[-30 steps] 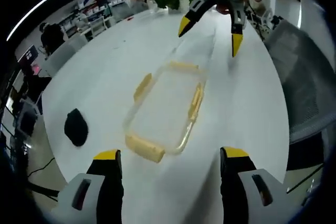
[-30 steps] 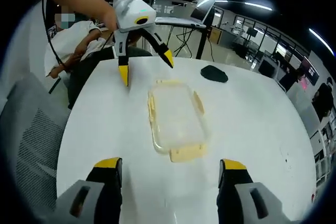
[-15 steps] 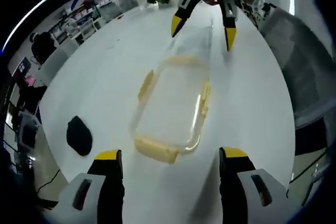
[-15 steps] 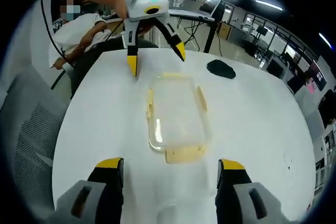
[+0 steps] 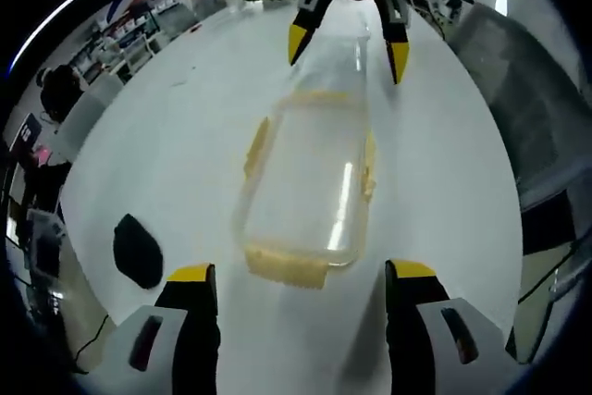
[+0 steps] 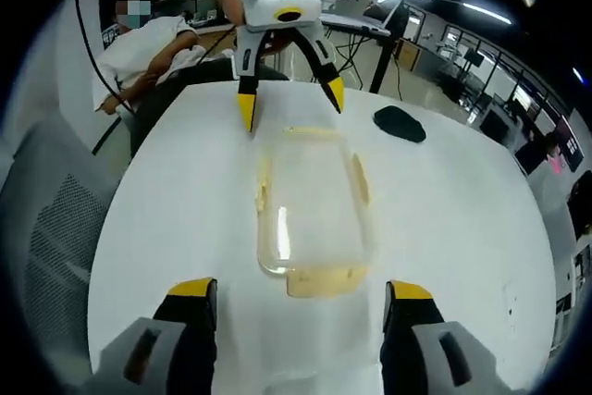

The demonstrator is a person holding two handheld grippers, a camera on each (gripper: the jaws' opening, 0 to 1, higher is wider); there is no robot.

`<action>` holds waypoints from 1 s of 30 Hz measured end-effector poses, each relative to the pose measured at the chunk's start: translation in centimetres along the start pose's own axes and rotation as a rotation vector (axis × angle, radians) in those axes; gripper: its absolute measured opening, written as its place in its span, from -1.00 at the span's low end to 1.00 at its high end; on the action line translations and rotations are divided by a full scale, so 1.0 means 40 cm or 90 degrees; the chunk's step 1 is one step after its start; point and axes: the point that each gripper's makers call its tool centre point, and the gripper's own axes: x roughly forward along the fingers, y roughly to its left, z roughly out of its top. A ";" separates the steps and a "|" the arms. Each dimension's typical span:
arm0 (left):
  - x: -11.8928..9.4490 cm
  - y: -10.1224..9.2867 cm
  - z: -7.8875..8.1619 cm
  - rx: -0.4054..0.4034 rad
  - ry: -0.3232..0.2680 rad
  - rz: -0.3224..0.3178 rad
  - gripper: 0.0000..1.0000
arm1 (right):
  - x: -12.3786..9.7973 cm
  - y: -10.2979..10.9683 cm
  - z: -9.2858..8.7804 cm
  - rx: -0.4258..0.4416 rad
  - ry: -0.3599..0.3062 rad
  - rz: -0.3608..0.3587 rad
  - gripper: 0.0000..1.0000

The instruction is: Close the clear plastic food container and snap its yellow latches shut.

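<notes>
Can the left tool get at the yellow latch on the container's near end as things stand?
Probably yes: the left tool is open, its jaws flanking the near latch of the container, with only bare table between.

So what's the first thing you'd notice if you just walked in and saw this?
Probably the clear plastic food container with its yellow latches, lying in the middle of the big white table. The left gripper and the right gripper face each other across it, one at each short end, jaws spread wide. A small black object lies off to one side.
</notes>
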 end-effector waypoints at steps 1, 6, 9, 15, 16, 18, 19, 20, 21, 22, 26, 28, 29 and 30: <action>0.002 -0.001 -0.003 0.004 0.003 -0.005 0.44 | 0.002 -0.002 -0.001 0.002 0.003 0.001 0.47; 0.006 -0.001 -0.010 0.019 0.015 -0.024 0.43 | 0.014 -0.010 -0.013 0.000 0.021 0.012 0.45; 0.009 -0.001 -0.013 0.026 0.020 -0.032 0.42 | 0.019 -0.016 -0.009 0.000 0.025 0.018 0.45; 0.019 0.002 -0.020 0.048 0.035 -0.049 0.38 | 0.032 -0.027 -0.008 -0.004 0.032 0.026 0.42; 0.021 0.005 -0.020 0.049 0.035 -0.050 0.38 | 0.035 -0.030 -0.009 -0.004 0.034 0.028 0.41; 0.025 0.010 -0.020 0.049 0.037 -0.054 0.37 | 0.038 -0.032 -0.008 -0.003 0.036 0.030 0.41; 0.026 0.012 -0.019 0.052 0.037 -0.055 0.37 | 0.039 -0.032 -0.006 -0.004 0.035 0.032 0.41; 0.027 0.012 -0.018 0.053 0.037 -0.056 0.36 | 0.040 -0.034 -0.007 -0.004 0.037 0.031 0.41; 0.028 0.012 -0.018 0.054 0.038 -0.057 0.36 | 0.042 -0.036 -0.007 -0.003 0.037 0.033 0.41; 0.029 0.012 -0.018 0.056 0.038 -0.059 0.36 | 0.045 -0.037 -0.009 -0.001 0.039 0.034 0.40; 0.038 0.016 -0.022 0.072 0.045 -0.063 0.34 | 0.050 -0.040 -0.015 -0.002 0.046 0.038 0.33; 0.040 0.019 -0.021 0.075 0.047 -0.062 0.34 | 0.051 -0.039 -0.014 -0.010 0.047 0.039 0.25; 0.040 0.019 -0.021 0.075 0.046 -0.062 0.33 | 0.052 -0.039 -0.014 -0.012 0.048 0.039 0.28; 0.041 0.019 -0.018 0.075 0.045 -0.064 0.33 | 0.056 -0.036 -0.011 -0.006 0.045 0.044 0.31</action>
